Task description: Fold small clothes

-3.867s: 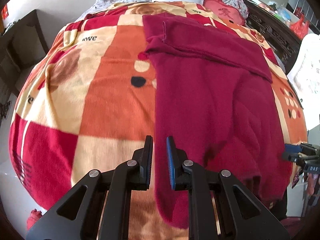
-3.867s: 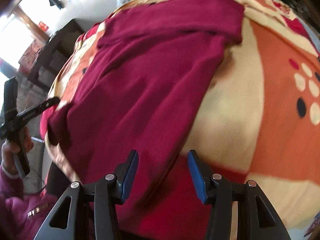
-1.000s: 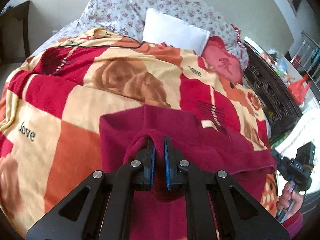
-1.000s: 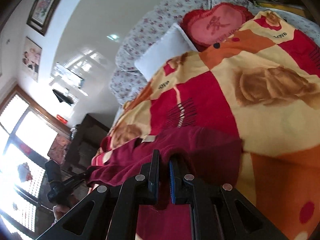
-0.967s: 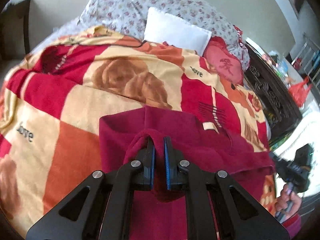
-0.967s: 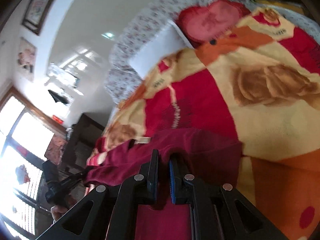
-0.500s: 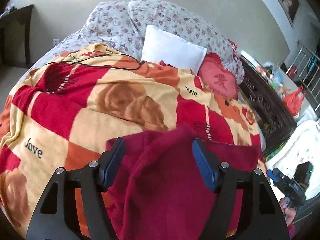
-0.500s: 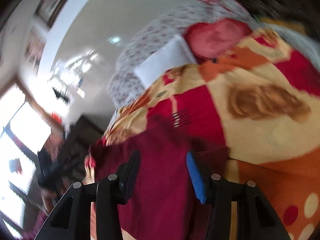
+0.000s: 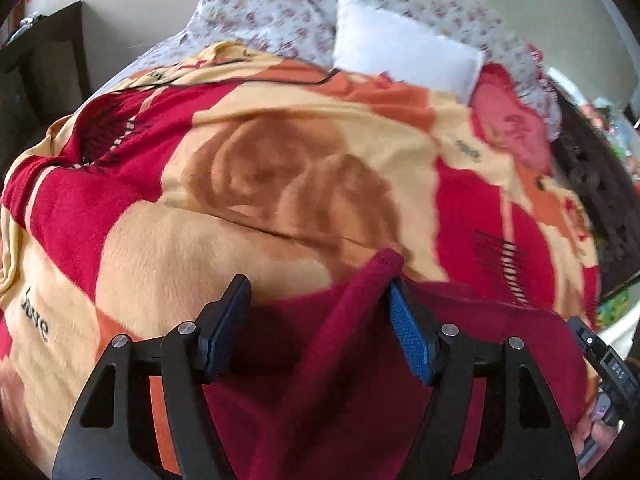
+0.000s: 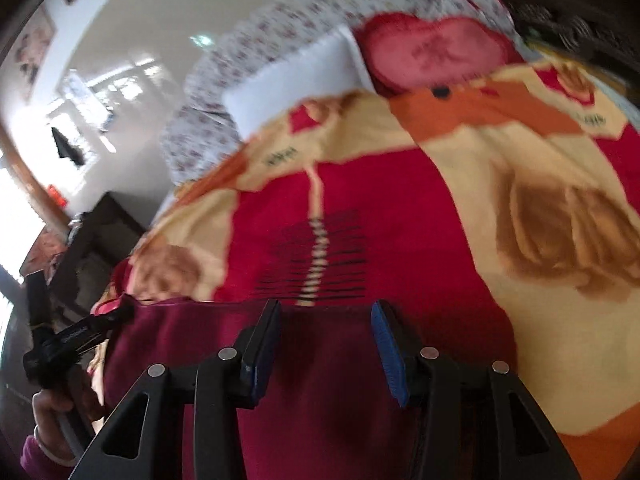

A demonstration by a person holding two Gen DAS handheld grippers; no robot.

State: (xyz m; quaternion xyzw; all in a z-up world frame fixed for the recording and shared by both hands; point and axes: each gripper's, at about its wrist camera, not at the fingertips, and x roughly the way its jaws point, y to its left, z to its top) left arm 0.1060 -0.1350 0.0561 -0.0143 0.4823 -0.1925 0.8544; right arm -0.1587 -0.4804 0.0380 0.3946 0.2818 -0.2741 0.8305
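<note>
Left wrist view: left gripper [image 9: 318,312] stood with jaws spread wide, nothing pinched. The dark red garment [image 9: 360,392] lay on the blanket [image 9: 248,184] directly under and between the fingers. One raised ridge of its cloth ran up beside the inner face of the right-hand blue pad [image 9: 408,340], touching or nearly so; the left-hand pad was clear of cloth. Garment's far edge sat just past the fingertips. White pillow [image 9: 404,56] and red heart cushion [image 9: 508,120] were well beyond, at the head of the bed. Other gripper visible at the lower right edge.

Right wrist view: right gripper [image 10: 326,312] had jaws parted to a middling gap, empty. Garment [image 10: 320,392] lay flat beneath the fingers, its straight far edge level with the fingertips, blanket [image 10: 540,184] showing beyond. Left gripper [image 10: 72,336] and the hand [image 10: 56,404] holding it sat at the garment's left corner. Frame was motion-blurred.
</note>
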